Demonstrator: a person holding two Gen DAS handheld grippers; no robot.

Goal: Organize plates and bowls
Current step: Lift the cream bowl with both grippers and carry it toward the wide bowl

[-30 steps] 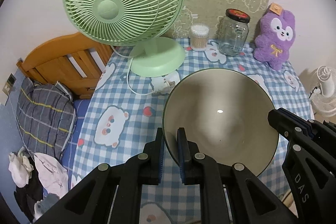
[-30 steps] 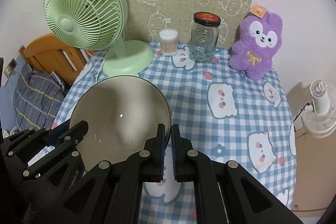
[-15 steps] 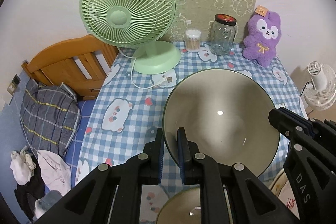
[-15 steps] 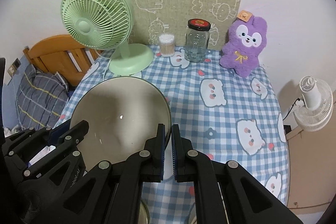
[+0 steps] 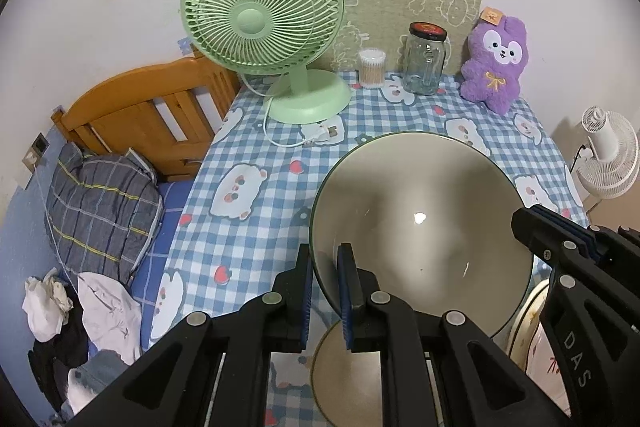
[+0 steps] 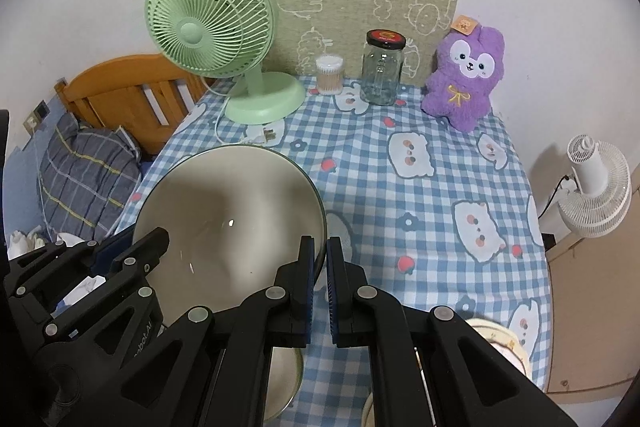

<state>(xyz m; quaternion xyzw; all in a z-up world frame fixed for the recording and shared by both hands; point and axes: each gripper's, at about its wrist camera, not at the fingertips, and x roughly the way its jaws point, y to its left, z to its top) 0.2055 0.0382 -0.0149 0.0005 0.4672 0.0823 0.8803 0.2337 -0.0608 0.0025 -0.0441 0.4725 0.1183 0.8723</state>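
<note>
Both grippers clamp the rim of one large beige bowl (image 5: 420, 223), held above the checked tablecloth (image 5: 248, 227): the left gripper (image 5: 324, 291) pinches its left edge, the right gripper (image 6: 318, 283) its right edge. A second bowl (image 5: 348, 379) sits on the cloth just beneath it.

I am looking at a large bowl (image 5: 420, 219) that seems glazed ceramic, its beige inside smooth and glossy, catching a small bright glint. The gripper fingers (image 5: 294, 291) are showing as matt black plastic with ribbed blue pads. The tablecloth (image 6: 420, 187) is reading as soft matt woven cloth. The green fan (image 5: 262, 27) is looking like smooth plastic with a slight sheen. The jar (image 6: 382, 73) is appearing as clear shiny glass under a glossy lid. The purple toy (image 6: 464, 83) is looking fuzzy plush, and the headboard (image 5: 148, 115) is showing varnished wood.
</note>
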